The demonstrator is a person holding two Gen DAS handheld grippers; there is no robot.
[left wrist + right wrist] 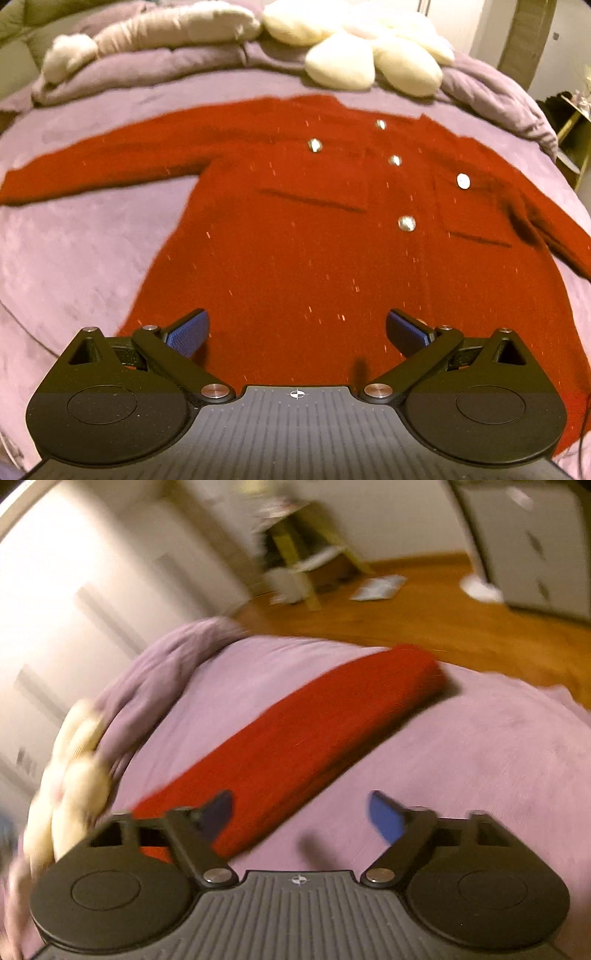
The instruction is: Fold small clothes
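Garment: red knitted cardigan (314, 236) with silver buttons, spread flat on mauve bedspread (74, 251).
Left gripper (297, 332): jaws wide apart, empty, above hem.
Right gripper (299, 816): jaws apart, empty, beside red sleeve (314, 720).

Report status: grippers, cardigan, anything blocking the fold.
Left hand-held gripper open over hem, empty. Right hand-held gripper open, empty, by sleeve. Red cardigan flat, unfolded, on bed. Pillows beyond collar, clear.

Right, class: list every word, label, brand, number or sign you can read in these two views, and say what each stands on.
None: no readable text in either view.
Left gripper base: a small round cross mark, no letters.
Right gripper base: the same mark.
Red cardigan: plain silver buttons, no visible label.
Papers on the floor: too blurred to read.
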